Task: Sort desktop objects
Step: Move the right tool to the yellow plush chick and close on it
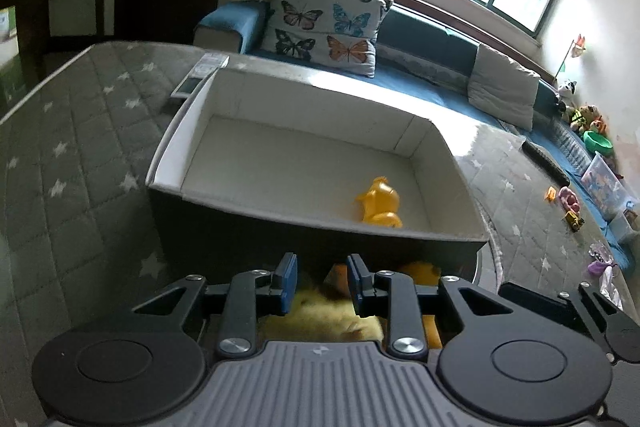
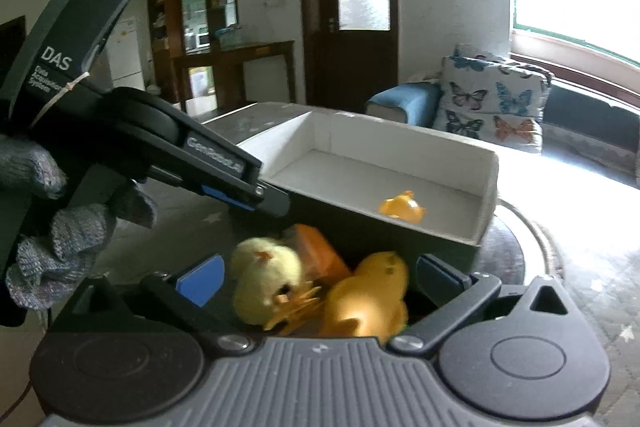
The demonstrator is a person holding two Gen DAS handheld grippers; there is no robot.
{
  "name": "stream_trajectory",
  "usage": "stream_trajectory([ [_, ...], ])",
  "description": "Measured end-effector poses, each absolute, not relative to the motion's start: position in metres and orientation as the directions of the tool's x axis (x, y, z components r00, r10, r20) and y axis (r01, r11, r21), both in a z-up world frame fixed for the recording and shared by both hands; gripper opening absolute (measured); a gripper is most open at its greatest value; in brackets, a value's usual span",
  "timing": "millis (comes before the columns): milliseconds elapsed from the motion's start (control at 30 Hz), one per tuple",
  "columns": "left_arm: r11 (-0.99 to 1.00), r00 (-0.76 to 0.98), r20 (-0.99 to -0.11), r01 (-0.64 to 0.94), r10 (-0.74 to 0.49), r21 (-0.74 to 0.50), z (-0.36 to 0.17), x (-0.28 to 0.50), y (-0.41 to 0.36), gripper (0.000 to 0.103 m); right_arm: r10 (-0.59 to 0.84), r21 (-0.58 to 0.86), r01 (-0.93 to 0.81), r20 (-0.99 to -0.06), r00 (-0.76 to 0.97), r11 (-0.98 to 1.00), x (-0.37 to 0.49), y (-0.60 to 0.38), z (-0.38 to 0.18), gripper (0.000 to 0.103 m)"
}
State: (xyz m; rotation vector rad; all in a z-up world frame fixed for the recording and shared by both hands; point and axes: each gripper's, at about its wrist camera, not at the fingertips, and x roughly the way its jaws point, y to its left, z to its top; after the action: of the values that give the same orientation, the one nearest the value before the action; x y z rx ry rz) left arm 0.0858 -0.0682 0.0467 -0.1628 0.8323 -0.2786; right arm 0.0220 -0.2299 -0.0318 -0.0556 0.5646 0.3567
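An open box [image 1: 304, 107] with white inner walls stands on the quilted star-print cover, and one yellow toy [image 1: 378, 203] lies inside near its right wall. In front of the box sit a pale fluffy chick [image 2: 264, 283], a yellow rubber duck [image 2: 368, 299] and an orange block [image 2: 320, 251]. My right gripper [image 2: 316, 279] is wide open with the chick and duck between its blue pads [image 2: 200, 283], which touch neither. My left gripper [image 1: 322, 279] hangs just above these toys, its pads a little apart with nothing gripped. In the right wrist view the left gripper [image 2: 268, 197] reaches in from the left.
A gloved hand [image 2: 60, 239] holds the left gripper. A flat phone-like device [image 1: 188, 87] lies behind the box's left corner. Small toys [image 1: 568, 199] and a long black object [image 1: 544, 163] lie on the cover to the right. Beyond it stands a blue sofa with a butterfly cushion [image 1: 328, 23].
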Motion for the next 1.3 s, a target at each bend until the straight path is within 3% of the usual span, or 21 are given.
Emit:
stream_trajectory([
  [633,0.951,0.619,-0.724,0.145,-0.303,-0.274,0.034,0.082,-0.042,0.030,0.417,0.054,-0.483,-0.592,0.690,0.874,0.032,-0.184,-0.056,0.103],
  [967,0.950,0.596,-0.742,0.143,-0.307,-0.278,0.028,0.089,-0.040,0.030,0.346,-0.041,-0.477,-0.635,0.691,0.878,0.036,-0.166,-0.064,0.103],
  [1300,0.942,0.589,-0.739,0.138,-0.327,-0.307,0.027,0.093,-0.038,0.030,0.427,0.005,-0.546,-0.630,0.649,0.838,0.018,-0.158,-0.058,0.103],
])
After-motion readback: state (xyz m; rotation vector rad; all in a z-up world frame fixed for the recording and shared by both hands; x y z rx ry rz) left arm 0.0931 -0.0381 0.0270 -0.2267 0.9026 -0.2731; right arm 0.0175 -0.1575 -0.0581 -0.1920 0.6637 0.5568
